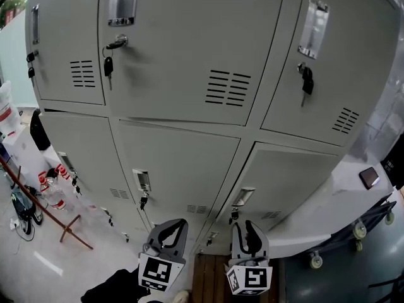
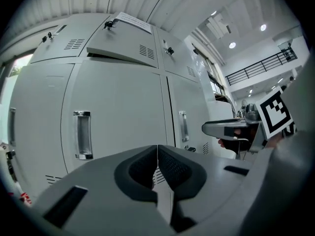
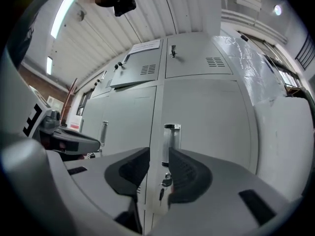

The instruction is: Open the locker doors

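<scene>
From the head view, my left gripper [image 1: 172,225] and my right gripper [image 1: 247,226] hung side by side, both levelled at the bottom row of the lockers [image 1: 189,100], near the doors but touching nothing. The lower right door [image 1: 287,182] and its recessed handle [image 1: 243,196] sat just ahead of my right gripper, and I judged that the 1 to take. The way to do it was to slip 1 pad behind the handle's lip, close, then pull back along the door's swing rather than sideways. A wheeled cart [image 1: 328,201] stood against the lockers' right side. With the handle on the door's left edge, I judged the door would swing towards that cart and might stop short. Bottles [image 1: 53,191] and a leaning stick [image 1: 44,210] crowded the floor at the left. In the left gripper view my left jaws were pressed together with nothing in them, so they would have to part before taking the middle handle [image 2: 82,134] on the door in front. An upper door [image 2: 123,45] seemed to stand slightly ajar above. In the right gripper view my right jaws stood moderately apart and empty. The recessed handle showed in line with their gap but not yet reached, and a key [image 3: 166,181] hung in the lock just below it. I judged that key could snag a pad if I came in low.
</scene>
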Demonstrator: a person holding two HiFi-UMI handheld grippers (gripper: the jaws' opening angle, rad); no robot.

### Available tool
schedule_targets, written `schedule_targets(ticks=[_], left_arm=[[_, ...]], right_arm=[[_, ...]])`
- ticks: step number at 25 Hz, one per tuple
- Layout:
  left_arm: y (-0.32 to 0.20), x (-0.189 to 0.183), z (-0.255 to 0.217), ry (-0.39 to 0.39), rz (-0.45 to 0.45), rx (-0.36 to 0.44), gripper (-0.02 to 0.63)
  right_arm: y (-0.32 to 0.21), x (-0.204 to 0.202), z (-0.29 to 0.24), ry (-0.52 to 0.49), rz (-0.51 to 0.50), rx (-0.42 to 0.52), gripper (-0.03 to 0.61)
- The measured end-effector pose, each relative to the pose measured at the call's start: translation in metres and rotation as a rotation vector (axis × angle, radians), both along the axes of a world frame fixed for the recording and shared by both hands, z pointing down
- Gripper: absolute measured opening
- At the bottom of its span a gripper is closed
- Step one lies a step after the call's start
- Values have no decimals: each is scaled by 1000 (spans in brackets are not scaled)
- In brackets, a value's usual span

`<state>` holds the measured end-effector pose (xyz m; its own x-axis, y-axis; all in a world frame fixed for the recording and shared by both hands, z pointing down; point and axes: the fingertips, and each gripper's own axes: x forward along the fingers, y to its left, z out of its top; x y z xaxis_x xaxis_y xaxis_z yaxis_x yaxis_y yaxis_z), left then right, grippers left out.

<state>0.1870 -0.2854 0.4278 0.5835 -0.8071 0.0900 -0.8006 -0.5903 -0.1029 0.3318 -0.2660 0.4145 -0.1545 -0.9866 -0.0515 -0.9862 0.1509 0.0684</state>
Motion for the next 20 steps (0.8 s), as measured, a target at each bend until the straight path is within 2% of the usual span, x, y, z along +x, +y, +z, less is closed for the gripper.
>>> schedule_targets(ticks=[8,13,17,20], left_arm=[[-15,-9,7,-7,-73,-18,25],[-19,-17,11,-13,-109,-26,25],[-21,-20,14,-20,-122,-30,25],[-22,-22,14,-19,-128,-31,25]], right_arm=[[-56,-3,-4,28,-51,-26,225],[-75,-4,2,53,-41,-43,235],[-82,-5,8,60,-49,-63,213],[-83,-4,10,75,-29,-60,139]])
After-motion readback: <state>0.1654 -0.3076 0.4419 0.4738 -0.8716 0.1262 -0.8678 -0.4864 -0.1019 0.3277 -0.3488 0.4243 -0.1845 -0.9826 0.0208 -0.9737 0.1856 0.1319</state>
